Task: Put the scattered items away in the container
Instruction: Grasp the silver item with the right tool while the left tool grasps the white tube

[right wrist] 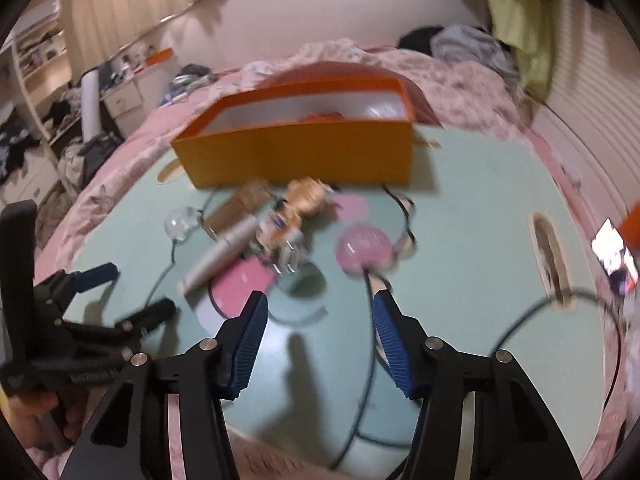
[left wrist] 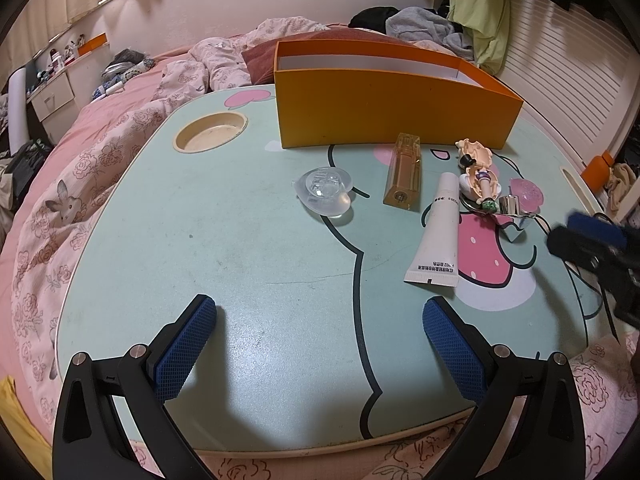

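Two grippers hover over a mint-green table (left wrist: 200, 248) that sits on a pink bed (left wrist: 120, 120). At the table's far side stands the orange box (left wrist: 384, 108), open at the top. Just in front of it lie the scattered items: a white tube (left wrist: 438, 232), an amber bottle (left wrist: 404, 172), a clear heart-shaped case (left wrist: 326, 194), a small doll figure (left wrist: 482, 176) and a pink heart-shaped case (left wrist: 528, 196). The left gripper (left wrist: 320, 344) has its fingers wide apart, nothing between them. The right gripper (right wrist: 318, 344) has its fingers apart and empty too, near the pink case.
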A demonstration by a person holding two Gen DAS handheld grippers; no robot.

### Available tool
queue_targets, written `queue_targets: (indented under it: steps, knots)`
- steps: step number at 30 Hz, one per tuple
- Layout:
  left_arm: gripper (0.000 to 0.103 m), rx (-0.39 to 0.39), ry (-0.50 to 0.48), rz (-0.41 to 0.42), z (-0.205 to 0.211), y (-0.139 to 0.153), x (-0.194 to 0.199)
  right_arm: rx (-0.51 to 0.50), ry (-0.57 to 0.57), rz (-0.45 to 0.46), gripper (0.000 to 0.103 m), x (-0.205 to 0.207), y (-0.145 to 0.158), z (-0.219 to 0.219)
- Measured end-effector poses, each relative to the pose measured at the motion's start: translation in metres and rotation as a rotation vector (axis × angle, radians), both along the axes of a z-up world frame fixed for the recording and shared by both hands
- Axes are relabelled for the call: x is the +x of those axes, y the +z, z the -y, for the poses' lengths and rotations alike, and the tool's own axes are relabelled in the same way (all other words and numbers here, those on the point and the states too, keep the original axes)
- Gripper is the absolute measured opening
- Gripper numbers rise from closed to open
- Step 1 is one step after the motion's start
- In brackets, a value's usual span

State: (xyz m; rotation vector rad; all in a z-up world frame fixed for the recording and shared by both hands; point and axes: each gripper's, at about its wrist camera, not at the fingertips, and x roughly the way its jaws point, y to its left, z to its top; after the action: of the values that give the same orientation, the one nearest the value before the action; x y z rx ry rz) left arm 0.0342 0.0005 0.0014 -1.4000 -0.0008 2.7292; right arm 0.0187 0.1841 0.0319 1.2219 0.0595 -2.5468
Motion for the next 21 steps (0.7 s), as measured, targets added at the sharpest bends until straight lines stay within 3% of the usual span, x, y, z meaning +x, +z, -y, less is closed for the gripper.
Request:
queue_targets:
  steps: [2, 7, 9, 12, 18, 21]
  knots:
    - [0.103, 0.0, 0.0, 0.0, 0.0, 0.0, 0.0, -0.002, 0.022, 0.025, 0.052, -0.01, -0.002, 0.008]
    - [0.103, 0.001, 0.0, -0.002, 0.0, -0.001, 0.0, -0.017, 0.042, 0.103, 0.036, -0.034, -0.014, 0.016]
    - [0.103, 0.001, 0.0, -0.002, 0.001, -0.001, 0.0, -0.019, 0.033, 0.13, 0.036, -0.042, -0.021, 0.016]
    - [0.103, 0.002, -0.001, -0.003, 0.001, -0.001, 0.001, -0.016, 0.027, 0.103, 0.035, -0.037, -0.016, 0.016]
    - [0.103, 0.038, -0.035, -0.002, 0.001, 0.004, 0.003, -0.128, 0.002, -0.004, 0.035, -0.001, -0.004, -0.007]
    - [0.103, 0.087, -0.097, -0.091, -0.003, 0.023, 0.018, -0.224, -0.038, 0.014, 0.035, 0.009, -0.01, -0.028]
